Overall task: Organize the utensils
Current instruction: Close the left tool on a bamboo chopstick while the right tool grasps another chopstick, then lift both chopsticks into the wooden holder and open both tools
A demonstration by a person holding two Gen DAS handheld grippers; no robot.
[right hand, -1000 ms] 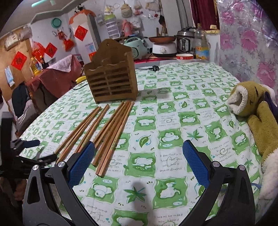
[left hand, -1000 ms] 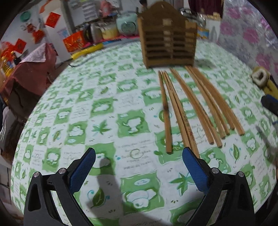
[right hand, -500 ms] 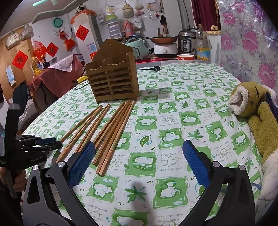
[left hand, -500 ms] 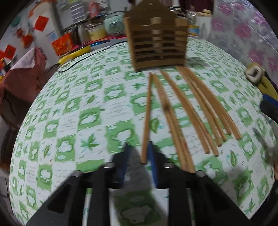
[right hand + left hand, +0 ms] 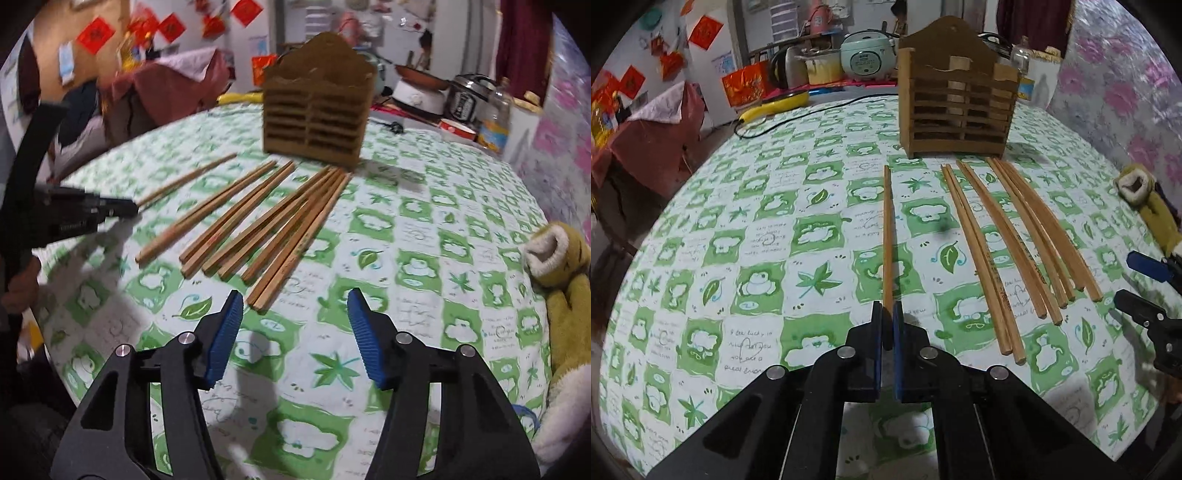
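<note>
Green-and-white checked cloth covers the tabletop (image 5: 757, 236) of a cluttered kitchen, where one chopstick (image 5: 887, 236) has been drawn aside from its fellows, its near end clamped between the fingers of the left gripper (image 5: 886, 332). Its far tip points toward the slatted wooden holder (image 5: 956, 107) standing upright at the back of the cloth. To its right, the remaining chopsticks (image 5: 1015, 236) lie fanned out flat, near the holder's foot but none visibly inside it. The right gripper (image 5: 295, 332) hovers over the near ends of that bundle; its jaws have just been closing from full width and stand half parted, with nothing between them but cloth, the closest chopstick end just ahead of the left finger. A yellow plush toy (image 5: 557, 280) rests at the table's right edge. By the look of it, sorting has barely begun: one chopstick is in hand, the whole bundle waits, and the holder appears empty.
</note>
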